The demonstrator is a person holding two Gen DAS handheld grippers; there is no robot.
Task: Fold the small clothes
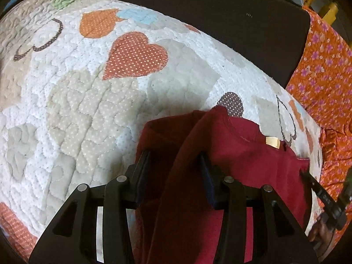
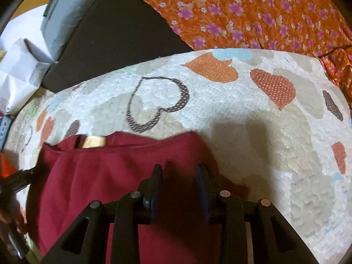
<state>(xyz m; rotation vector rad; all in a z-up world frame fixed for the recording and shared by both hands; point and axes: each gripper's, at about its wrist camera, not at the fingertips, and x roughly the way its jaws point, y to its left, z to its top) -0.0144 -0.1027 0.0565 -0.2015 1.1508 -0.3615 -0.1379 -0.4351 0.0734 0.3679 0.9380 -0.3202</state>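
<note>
Both tongs, left [image 1: 176, 160] and right [image 2: 179, 171], grip the maroon shirt [image 1: 242, 154].

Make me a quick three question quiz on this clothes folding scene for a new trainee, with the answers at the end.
1. True or false: the maroon garment lies on a quilt patterned with hearts.
2. What lies beyond the quilt's far edge? A) orange floral cloth B) a striped towel C) a wicker basket
3. Fill in: the small tan label sits at the garment's ____.

Key:
1. True.
2. A.
3. Neckline. Maroon fabric passes between the fingers of the left gripper and of the right gripper; whether either pair pinches it is unclear.
</note>
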